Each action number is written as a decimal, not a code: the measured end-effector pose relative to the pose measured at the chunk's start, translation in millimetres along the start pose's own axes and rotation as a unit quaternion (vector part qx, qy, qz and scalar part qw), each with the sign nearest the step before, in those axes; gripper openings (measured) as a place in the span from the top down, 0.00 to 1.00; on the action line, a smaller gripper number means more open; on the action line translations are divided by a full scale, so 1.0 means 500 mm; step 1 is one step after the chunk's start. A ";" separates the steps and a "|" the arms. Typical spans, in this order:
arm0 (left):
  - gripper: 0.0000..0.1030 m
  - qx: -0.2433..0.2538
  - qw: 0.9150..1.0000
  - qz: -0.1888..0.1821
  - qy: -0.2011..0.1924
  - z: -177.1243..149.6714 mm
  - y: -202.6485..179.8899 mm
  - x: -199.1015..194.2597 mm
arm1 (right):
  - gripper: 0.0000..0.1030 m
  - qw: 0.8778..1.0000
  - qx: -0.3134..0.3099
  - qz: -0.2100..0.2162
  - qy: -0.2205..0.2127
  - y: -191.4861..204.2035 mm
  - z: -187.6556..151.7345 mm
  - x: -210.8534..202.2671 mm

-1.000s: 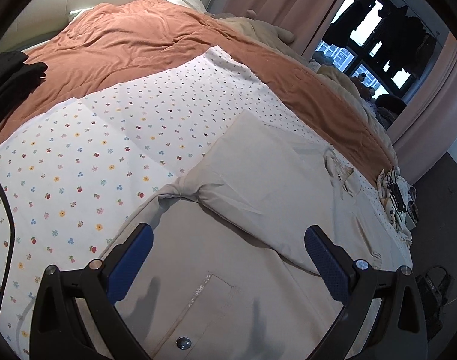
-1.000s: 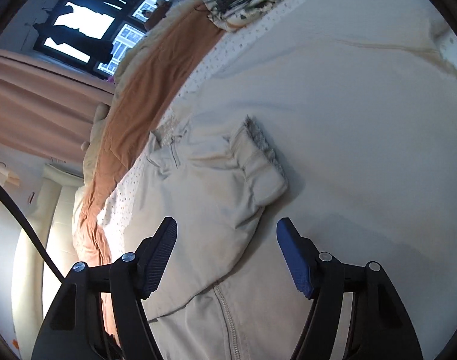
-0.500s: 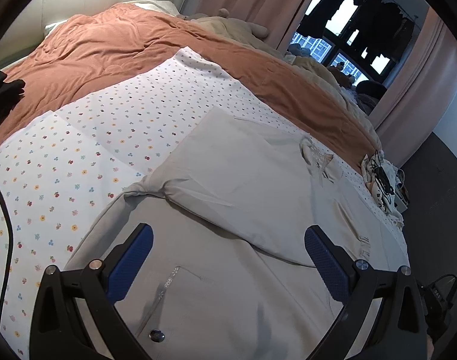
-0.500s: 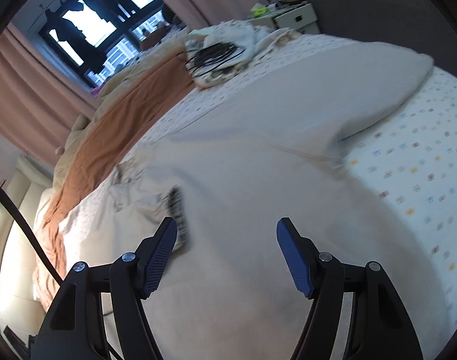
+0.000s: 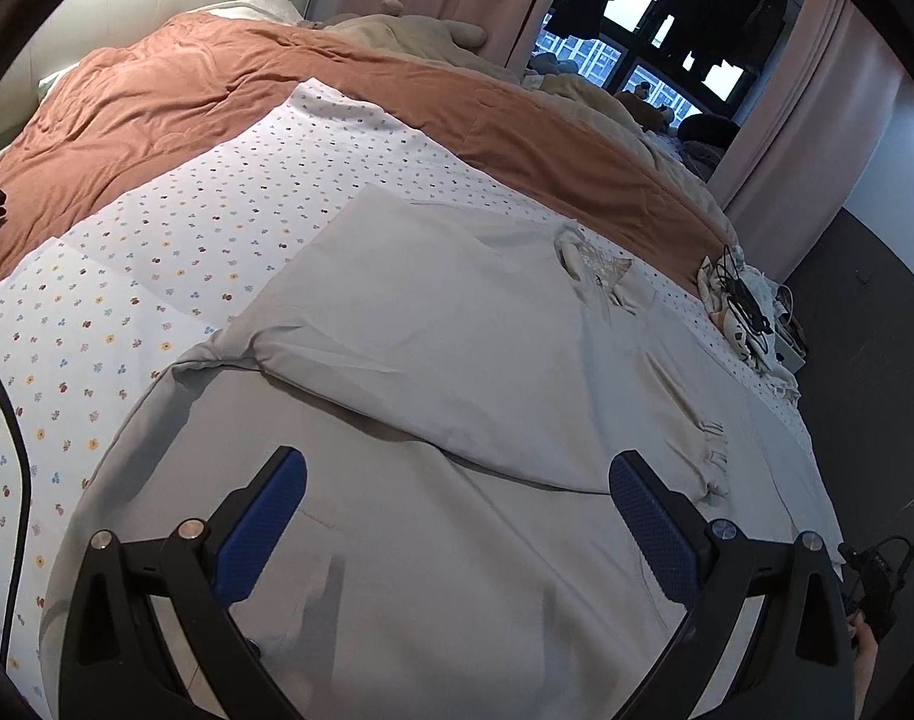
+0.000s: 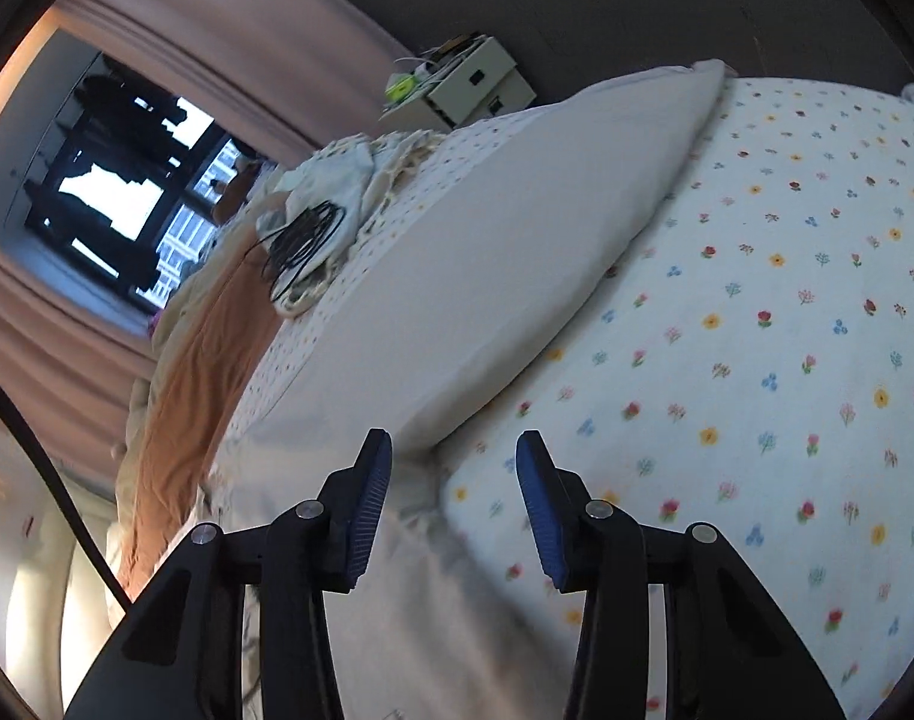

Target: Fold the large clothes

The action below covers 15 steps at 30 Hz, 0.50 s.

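Left claw (image 5: 457, 516) wide open over beige jacket (image 5: 433, 540) spread on floral bedsheet (image 5: 175, 258), right claw (image 6: 452, 504) part-open, empty, at unfolded sleeve (image 6: 517, 252); fabric looks soft, light, floppy, so pinch at sleeve cuff.

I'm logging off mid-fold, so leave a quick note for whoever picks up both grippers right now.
Left gripper: open, empty, above the jacket's lower body.
Right gripper: open, fingers narrower, holding nothing, at the armpit where the far sleeve joins the body.
Jacket lies flat on the floral sheet.
Done: one sleeve folded across the chest.
Left: fold in the outstretched far sleeve, then fold the body.
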<state>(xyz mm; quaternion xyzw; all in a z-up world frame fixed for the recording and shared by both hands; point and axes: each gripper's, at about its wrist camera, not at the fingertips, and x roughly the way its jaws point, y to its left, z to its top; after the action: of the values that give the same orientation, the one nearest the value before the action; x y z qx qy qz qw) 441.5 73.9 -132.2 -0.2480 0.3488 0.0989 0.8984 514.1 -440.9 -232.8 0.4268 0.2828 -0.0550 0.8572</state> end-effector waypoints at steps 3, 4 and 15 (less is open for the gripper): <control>0.00 0.000 1.000 -0.003 0.002 -0.002 -0.004 0.002 | 0.60 1.000 0.017 -0.010 0.006 -0.008 0.018 0.045; 0.00 -0.001 1.000 -0.005 0.004 -0.003 -0.004 0.002 | 0.60 1.000 0.021 -0.012 0.009 -0.011 0.025 0.057; 0.00 -0.013 1.000 -0.008 0.013 -0.001 0.003 0.015 | 0.83 0.999 0.041 -0.027 -0.011 -0.032 0.072 0.145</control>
<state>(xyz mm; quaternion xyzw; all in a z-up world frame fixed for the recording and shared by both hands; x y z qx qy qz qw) 446.2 74.8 -137.9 -0.2633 0.3575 0.0932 0.8912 585.1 -467.8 -265.3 0.4531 0.2828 -0.0945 0.8401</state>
